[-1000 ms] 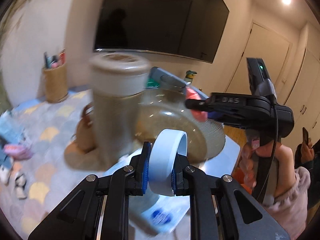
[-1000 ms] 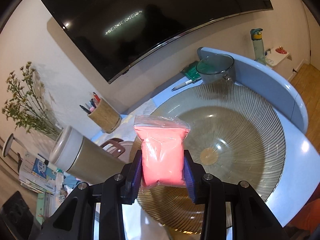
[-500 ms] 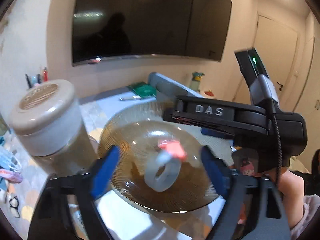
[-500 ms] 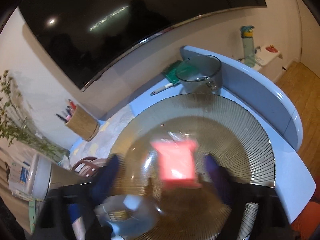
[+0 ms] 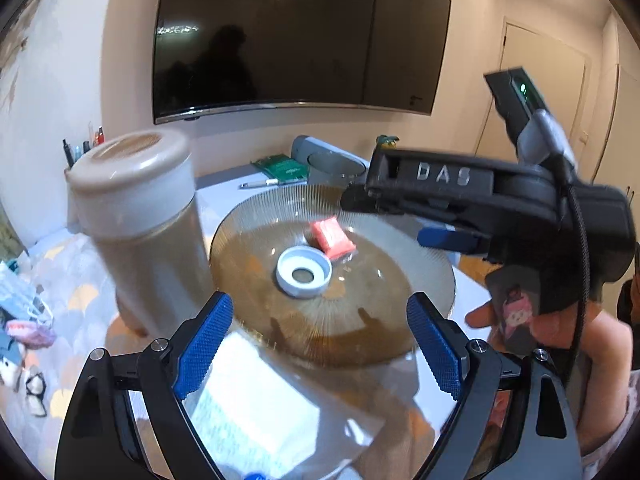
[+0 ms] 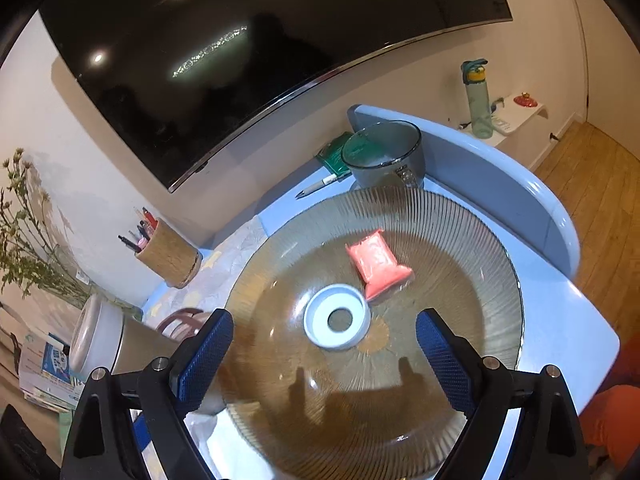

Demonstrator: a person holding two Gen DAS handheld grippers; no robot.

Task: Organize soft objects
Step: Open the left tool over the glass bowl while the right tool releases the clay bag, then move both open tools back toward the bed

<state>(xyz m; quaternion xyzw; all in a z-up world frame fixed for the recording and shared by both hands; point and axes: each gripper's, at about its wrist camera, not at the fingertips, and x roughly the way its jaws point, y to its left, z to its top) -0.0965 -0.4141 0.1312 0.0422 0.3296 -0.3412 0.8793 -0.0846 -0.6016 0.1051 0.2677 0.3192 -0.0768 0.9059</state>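
A wide ribbed amber glass bowl sits on the pale blue table. A white-blue soft ring lies flat at its centre. A pink filled bag rests just behind the ring, touching it. My left gripper hovers over the bowl's near rim, open, nothing between its blue pads. My right gripper is also open and empty above the near side of the bowl. In the left wrist view the right-hand tool's black housing reaches in from the right over the bowl.
A tall jar with a beige lid stands left of the bowl. Behind the bowl are a glass mug, a pen and a green booklet. A pen holder stands far left. A clear packet lies near me.
Both grippers opened. The ring left the left gripper and the pink bag left the right one; both dropped into the bowl and now lie still there.
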